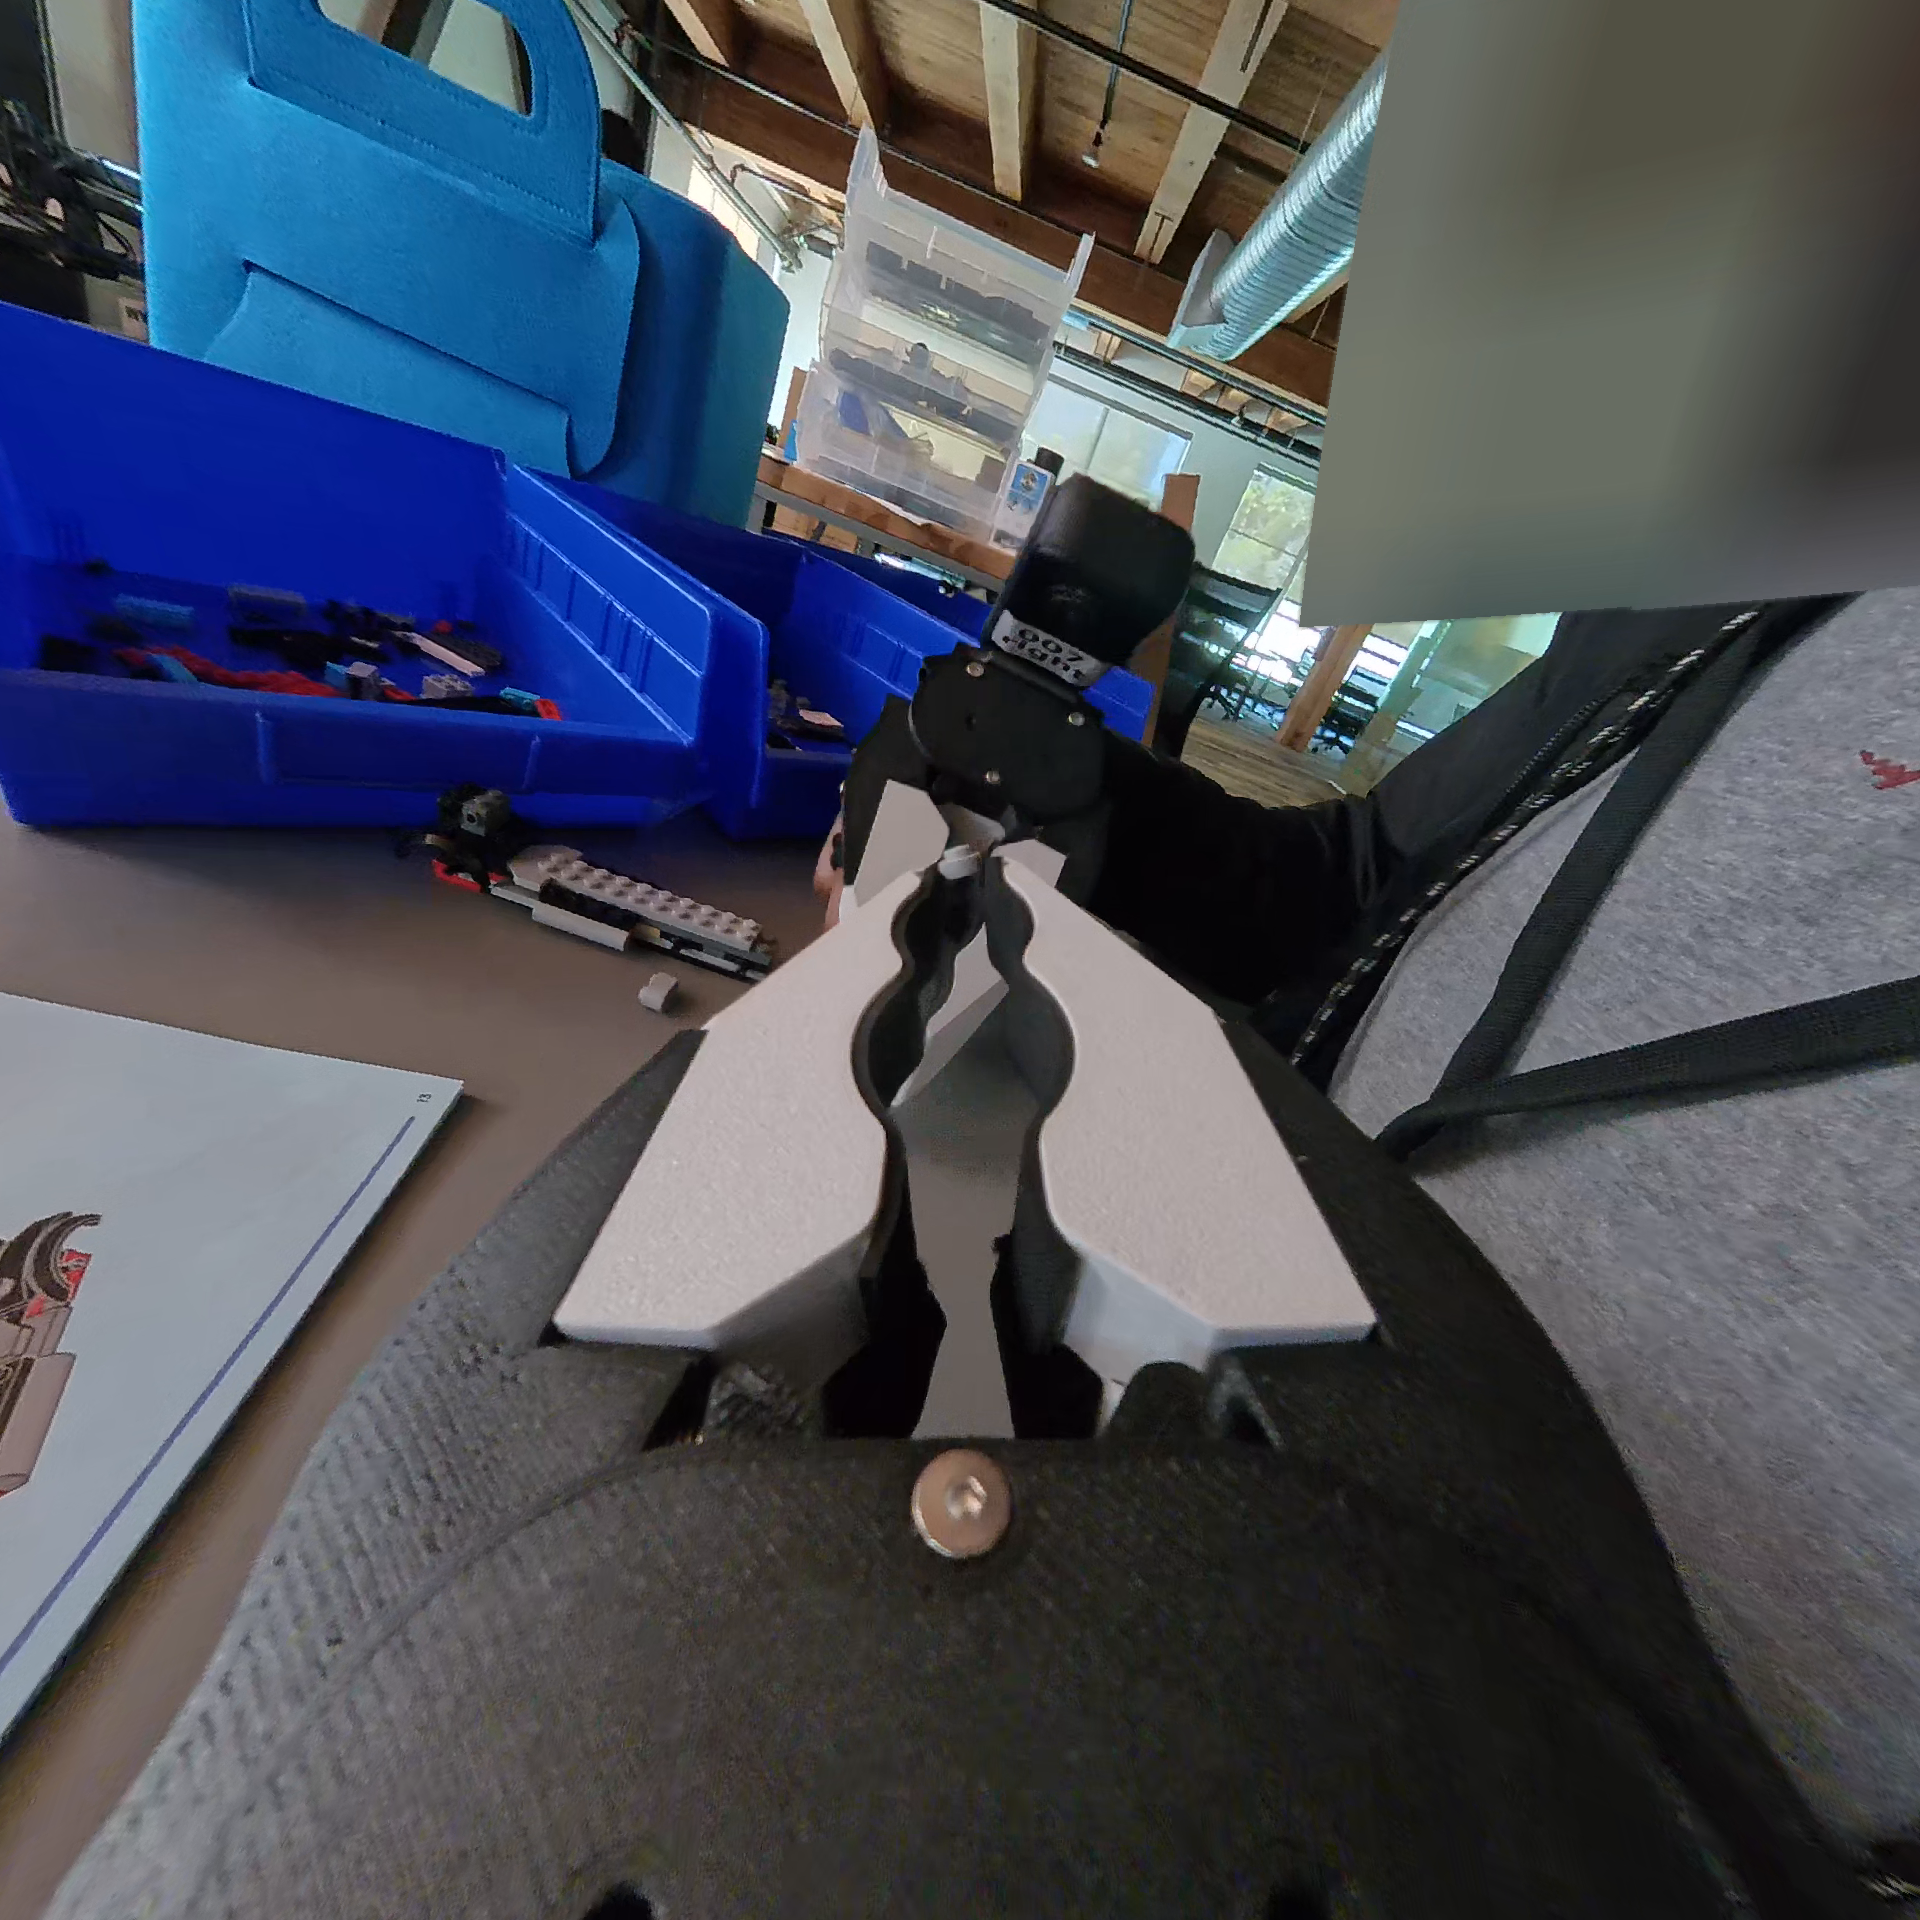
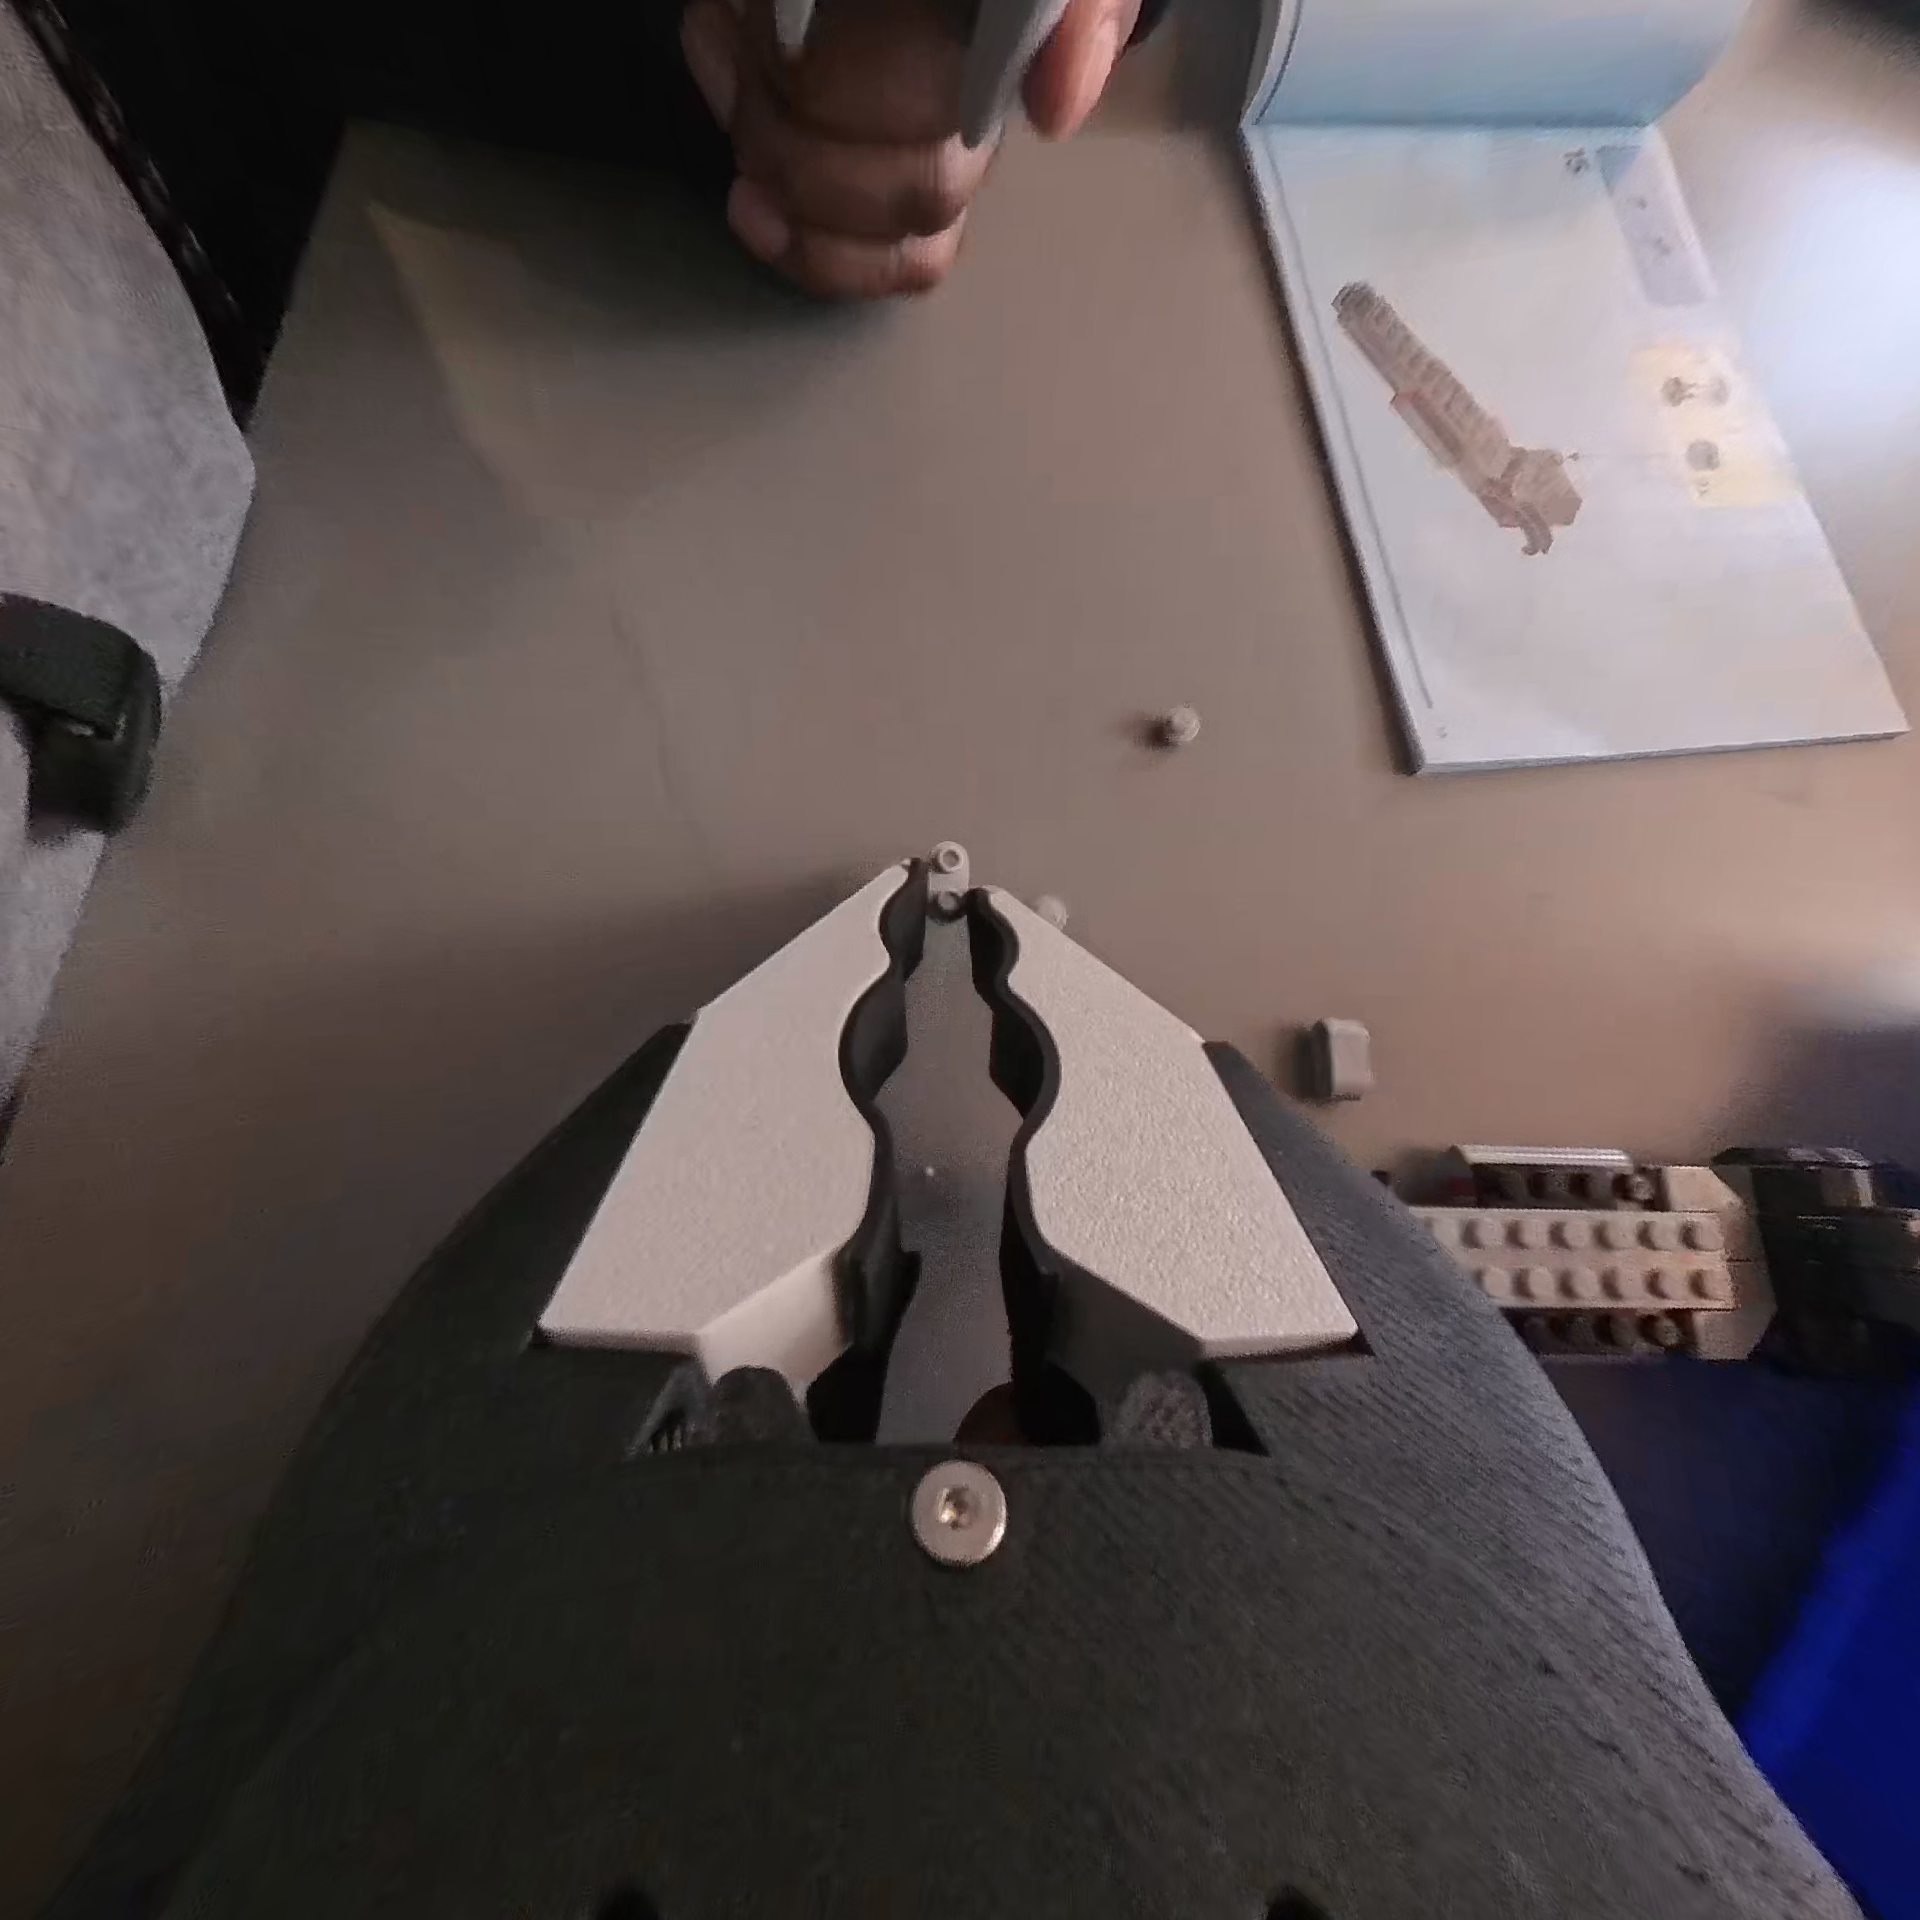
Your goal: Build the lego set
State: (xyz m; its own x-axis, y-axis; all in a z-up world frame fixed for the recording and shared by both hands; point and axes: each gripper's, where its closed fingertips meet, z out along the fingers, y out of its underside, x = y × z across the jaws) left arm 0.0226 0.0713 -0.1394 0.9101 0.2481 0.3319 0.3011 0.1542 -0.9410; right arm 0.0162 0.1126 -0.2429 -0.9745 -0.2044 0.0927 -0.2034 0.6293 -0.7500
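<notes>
My right gripper is shut on a small light grey lego piece and holds it above the table. In the left wrist view the right gripper faces the camera, with the same piece at its tips. My left gripper has its jaws almost together with nothing visible between them, pointing at the right gripper. The partly built grey and black lego model lies on the table in front of the bins, and also shows in the right wrist view.
Blue bins with loose lego pieces stand at the back left, a blue felt bag behind them. The instruction booklet lies open. Small loose grey pieces lie on the table. A hand is opposite. About 12 cm separates my left fingertips from my right.
</notes>
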